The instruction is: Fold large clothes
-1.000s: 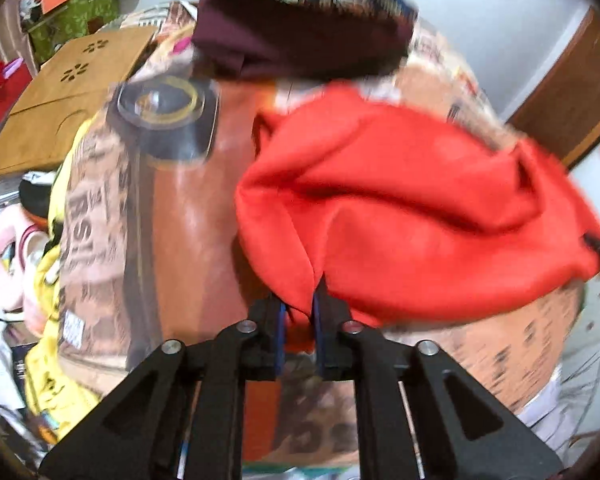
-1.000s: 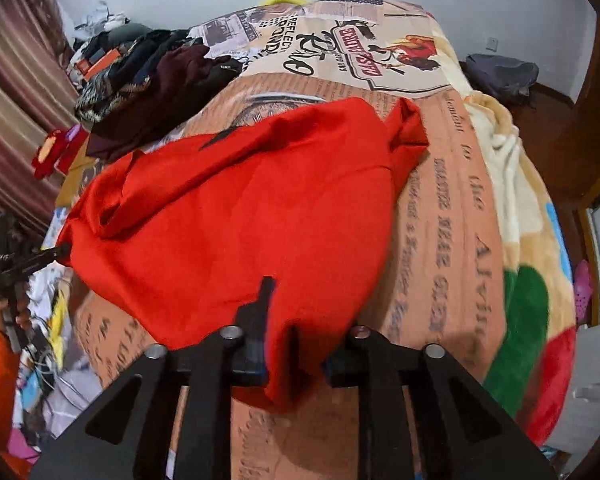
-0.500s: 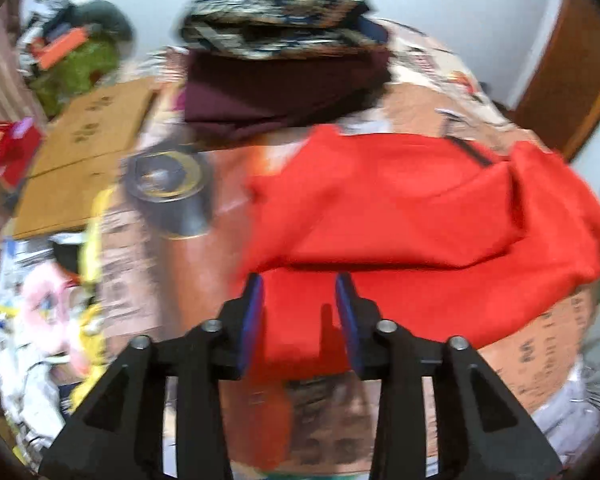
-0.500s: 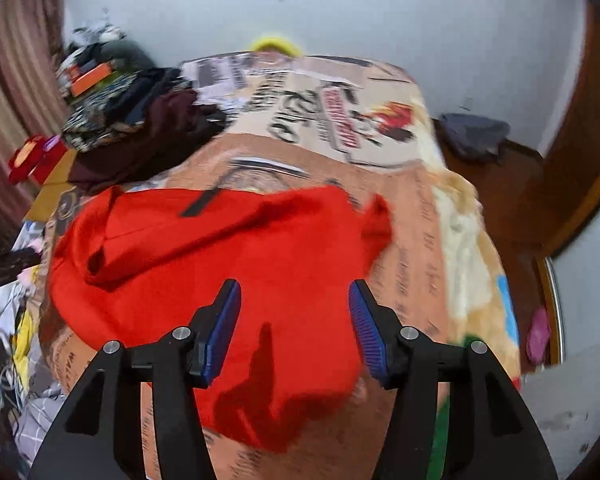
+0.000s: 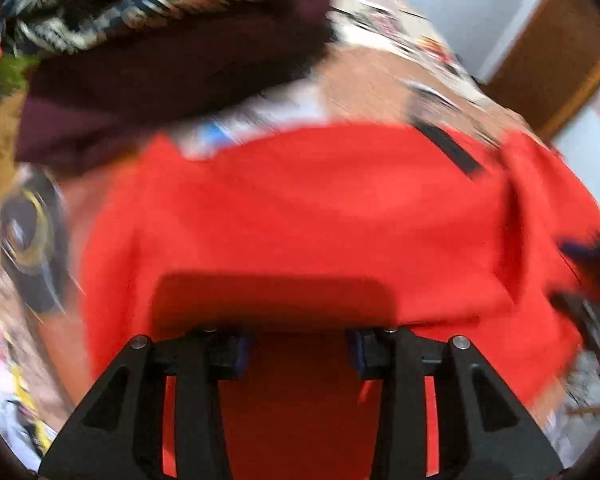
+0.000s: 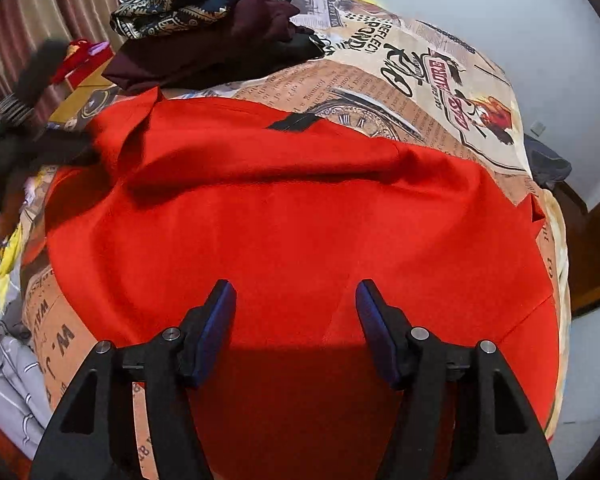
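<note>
Blur fills the left wrist view: the left gripper (image 5: 300, 350) is held released, nothing between its jaws, above the red garment (image 5: 320, 220) spread on the bed (image 5: 364, 80). In the right wrist view, the right gripper (image 6: 296, 320) is seen opening, empty, over the garment, with piled dark clothes (image 6: 204, 40) beyond.

1. The left black hand-held gripper (image 5: 300, 354) pointed steeply downward, its blue-padded jaws parted with nothing clamped between them.
2. The right black hand-held gripper (image 6: 296, 312) tilted downward too, jaws opening, gripping nothing.
</note>
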The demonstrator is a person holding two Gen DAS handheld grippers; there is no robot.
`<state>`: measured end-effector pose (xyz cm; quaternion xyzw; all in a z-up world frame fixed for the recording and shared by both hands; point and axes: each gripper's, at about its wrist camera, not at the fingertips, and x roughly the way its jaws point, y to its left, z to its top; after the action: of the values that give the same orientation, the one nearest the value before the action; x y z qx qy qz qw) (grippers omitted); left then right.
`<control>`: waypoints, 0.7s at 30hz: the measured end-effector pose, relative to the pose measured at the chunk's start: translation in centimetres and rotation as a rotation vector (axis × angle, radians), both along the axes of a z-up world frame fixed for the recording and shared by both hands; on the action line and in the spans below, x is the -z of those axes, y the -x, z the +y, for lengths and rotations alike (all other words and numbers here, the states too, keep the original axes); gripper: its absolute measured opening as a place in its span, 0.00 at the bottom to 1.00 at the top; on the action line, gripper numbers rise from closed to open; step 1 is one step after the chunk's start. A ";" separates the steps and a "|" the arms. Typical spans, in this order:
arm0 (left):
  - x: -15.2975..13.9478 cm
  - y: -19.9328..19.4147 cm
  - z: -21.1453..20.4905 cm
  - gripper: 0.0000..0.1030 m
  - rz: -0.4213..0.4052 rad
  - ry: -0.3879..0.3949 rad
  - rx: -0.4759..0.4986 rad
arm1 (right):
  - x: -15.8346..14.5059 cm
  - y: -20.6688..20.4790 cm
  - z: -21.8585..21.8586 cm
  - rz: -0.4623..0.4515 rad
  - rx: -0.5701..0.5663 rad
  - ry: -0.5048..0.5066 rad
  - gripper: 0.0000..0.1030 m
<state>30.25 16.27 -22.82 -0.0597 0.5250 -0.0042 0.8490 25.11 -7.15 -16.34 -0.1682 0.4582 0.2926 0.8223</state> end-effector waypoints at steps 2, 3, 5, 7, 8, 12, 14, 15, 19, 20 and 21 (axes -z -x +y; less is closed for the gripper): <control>-0.3 -2.3 2.6 0.37 -0.013 -0.085 -0.118 | -0.2 -0.3 -0.5 0.024 0.003 -0.021 0.58; -0.5 -2.9 3.8 0.37 -0.014 -0.108 -0.181 | -0.3 -0.4 -0.5 0.036 0.004 -0.026 0.58; -1.2 -3.4 6.2 0.37 -0.025 -0.093 -0.279 | -0.5 -0.6 -0.4 0.055 0.005 -0.025 0.58; -2.0 -2.4 7.4 0.37 -0.050 -0.014 -0.294 | -0.8 -0.8 -0.3 0.069 0.006 -0.023 0.58; -2.2 -1.7 7.6 0.37 -0.057 0.001 -0.285 | -0.9 -0.9 -0.3 0.075 0.007 -0.026 0.58; -1.9 1.6 6.4 0.38 -0.027 -0.043 -0.206 | -0.9 -1.1 -0.4 0.084 0.035 -0.039 0.58; -1.3 3.2 5.5 0.40 0.002 -0.027 -0.162 | -0.9 -1.0 -0.4 0.072 0.057 -0.043 0.58; -1.1 4.0 5.1 0.40 0.015 -0.023 -0.144 | -1.0 -0.9 -0.4 0.063 0.067 -0.041 0.58; -0.7 7.1 2.5 0.52 0.025 -0.041 -0.113 | -2.1 0.2 0.2 0.026 0.069 -0.042 0.58; -0.9 8.0 2.3 0.55 0.017 -0.044 -0.120 | -2.5 0.4 0.3 0.015 0.069 -0.052 0.58; -1.3 9.2 2.0 0.59 -0.003 -0.047 -0.133 | -2.8 0.7 0.5 0.004 0.071 -0.066 0.58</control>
<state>21.03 18.27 -21.53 -0.0744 0.5187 0.0648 0.8493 24.39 -6.68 -13.53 -0.1242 0.4557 0.2784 0.8363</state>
